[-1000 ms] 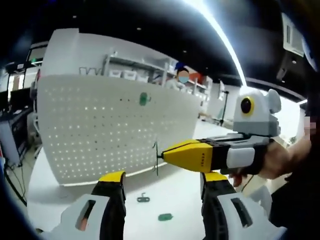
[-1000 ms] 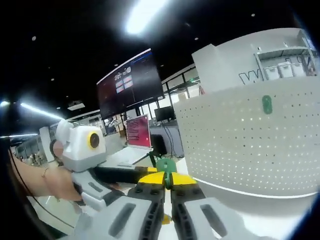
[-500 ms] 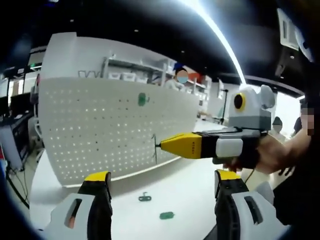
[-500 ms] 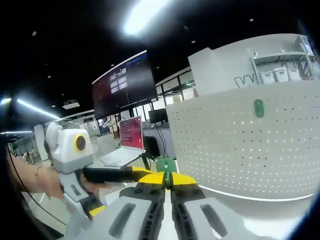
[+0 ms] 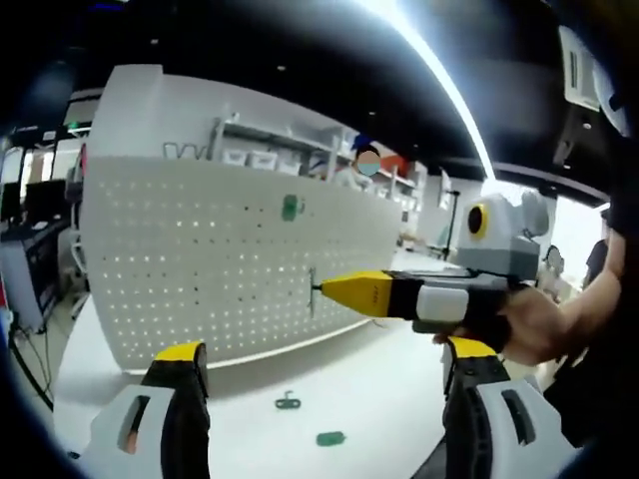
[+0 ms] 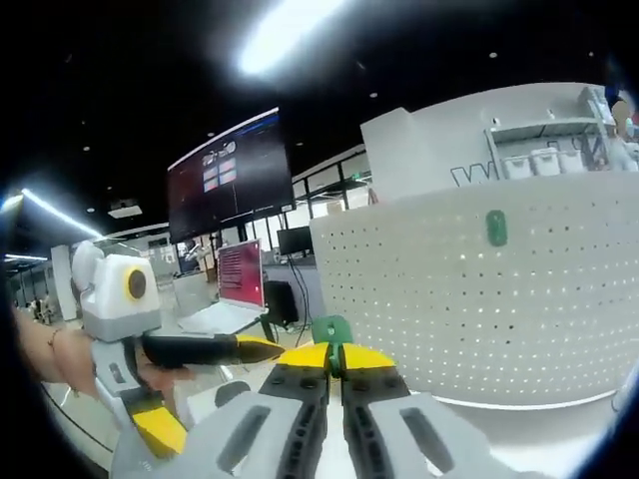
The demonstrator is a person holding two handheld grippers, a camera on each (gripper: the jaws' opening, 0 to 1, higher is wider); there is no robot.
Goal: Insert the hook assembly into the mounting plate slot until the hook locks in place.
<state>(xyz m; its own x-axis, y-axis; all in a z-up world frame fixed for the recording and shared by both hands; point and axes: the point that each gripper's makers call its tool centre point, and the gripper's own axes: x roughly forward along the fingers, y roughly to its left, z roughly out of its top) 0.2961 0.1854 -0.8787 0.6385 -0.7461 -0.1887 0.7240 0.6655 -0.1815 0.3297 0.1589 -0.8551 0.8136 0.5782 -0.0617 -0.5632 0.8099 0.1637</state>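
Here, in the left gripper view, the left gripper (image 5: 324,374) has its two yellow-tipped jaws spread wide apart with nothing between them. Past the jaws lies a white table (image 5: 379,389), and on it two small green pieces: a hook part (image 5: 288,403) and, nearer the camera, a flat green tab (image 5: 330,438). The right gripper (image 5: 318,287) reaches in from the right, held by a person's hand (image 5: 524,324); its jaws are pinched together on a thin hook (image 5: 313,291) that stands upright just in front of the white pegboard (image 5: 200,269). Whether the hook touches the board cannot be told. A green clip (image 5: 291,208) sits high on the pegboard.

In the right gripper view, the right gripper's jaws are closed, with a green piece (image 6: 330,329) standing up between their tips. The pegboard (image 6: 519,299) rises to the right, carrying the green clip (image 6: 496,227). The left gripper (image 6: 262,347) enters from the left, in a hand (image 6: 60,354). Behind stand a large dark screen (image 6: 225,180) and a laptop (image 6: 238,284).
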